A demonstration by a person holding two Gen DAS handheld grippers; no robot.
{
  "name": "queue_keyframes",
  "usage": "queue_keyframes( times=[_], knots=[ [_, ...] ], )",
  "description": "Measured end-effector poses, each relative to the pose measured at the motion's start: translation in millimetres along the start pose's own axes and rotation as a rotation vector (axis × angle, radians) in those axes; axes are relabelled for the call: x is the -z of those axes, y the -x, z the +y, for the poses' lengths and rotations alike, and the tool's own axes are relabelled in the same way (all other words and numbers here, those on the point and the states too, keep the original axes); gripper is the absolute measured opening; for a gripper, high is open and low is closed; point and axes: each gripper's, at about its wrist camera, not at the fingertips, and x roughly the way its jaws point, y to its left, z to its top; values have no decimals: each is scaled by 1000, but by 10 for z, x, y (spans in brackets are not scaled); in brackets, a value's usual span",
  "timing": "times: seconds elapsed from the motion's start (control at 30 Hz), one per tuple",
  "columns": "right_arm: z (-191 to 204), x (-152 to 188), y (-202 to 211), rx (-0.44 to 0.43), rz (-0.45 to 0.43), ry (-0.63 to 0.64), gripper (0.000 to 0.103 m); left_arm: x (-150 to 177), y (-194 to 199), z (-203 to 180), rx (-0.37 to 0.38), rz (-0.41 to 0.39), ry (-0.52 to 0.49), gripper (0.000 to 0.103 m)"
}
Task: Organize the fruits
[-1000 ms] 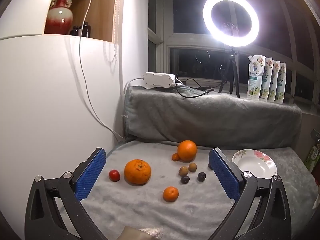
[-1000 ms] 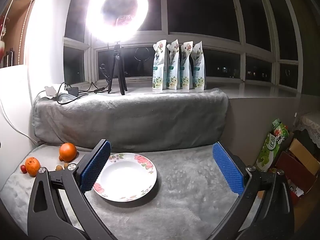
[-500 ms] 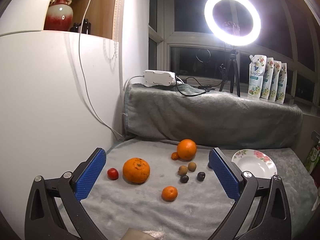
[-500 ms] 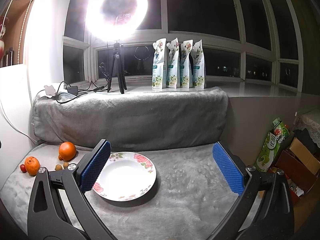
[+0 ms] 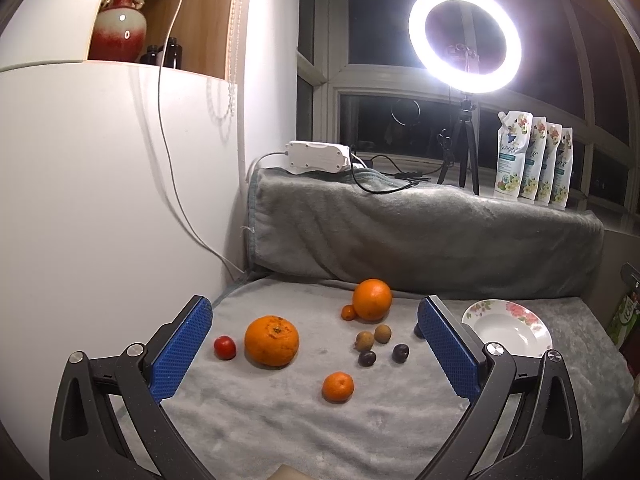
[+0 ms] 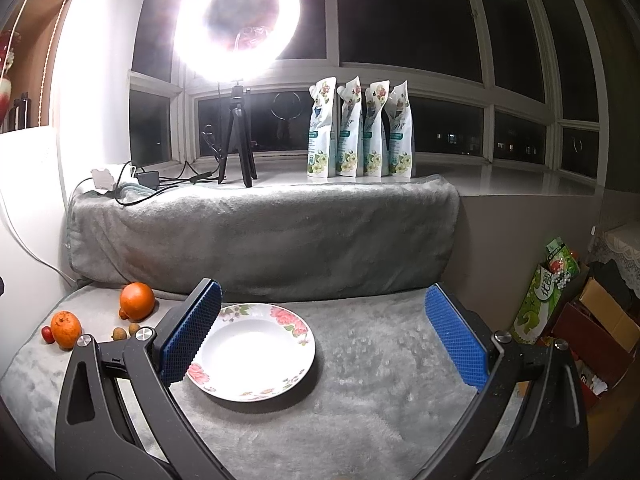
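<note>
Fruits lie scattered on the grey blanket in the left wrist view: a large mandarin, a round orange, a small mandarin, a tiny one, a red tomato, two brown longans and two dark plums. My left gripper is open and empty, above and in front of them. A white floral plate lies empty in the right wrist view; it also shows in the left wrist view. My right gripper is open and empty over it.
A blanket-covered ledge rises behind the fruits, with a power strip, cables, a ring light on a tripod and several pouches. A white cabinet stands left. Bags and boxes sit off the right edge.
The left wrist view has shifted slightly, so the fruits sit a little lower-left to upper in frame; both grippers stay open and empty. Nothing on the blanket moved.
</note>
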Motion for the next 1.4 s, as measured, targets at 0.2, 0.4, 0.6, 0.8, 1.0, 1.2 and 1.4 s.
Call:
queue_keyframes(
  times=[0.2, 0.4, 0.6, 0.8, 1.0, 1.2, 1.4],
  knots=[
    [28, 0, 15, -2, 1, 5, 103, -2, 3, -2, 0, -1, 1, 102],
    [41, 1, 19, -1, 0, 6, 103, -8, 8, -9, 0, -1, 1, 102],
    [40, 0, 16, -4, 2, 7, 103, -10, 25, -10, 3, -1, 2, 102],
    [113, -12, 37, -13, 3, 19, 103, -14, 26, -13, 8, 4, 8, 102],
    [122, -7, 33, -18, 7, 19, 103, -5, 20, -16, 12, 9, 12, 102],
    [144, 6, 7, -27, 15, 29, 103, 11, -10, 7, 17, 15, 14, 102],
    [204, 10, -35, -43, 26, 39, 103, 41, -64, 56, 26, 25, 21, 102]
  ],
)
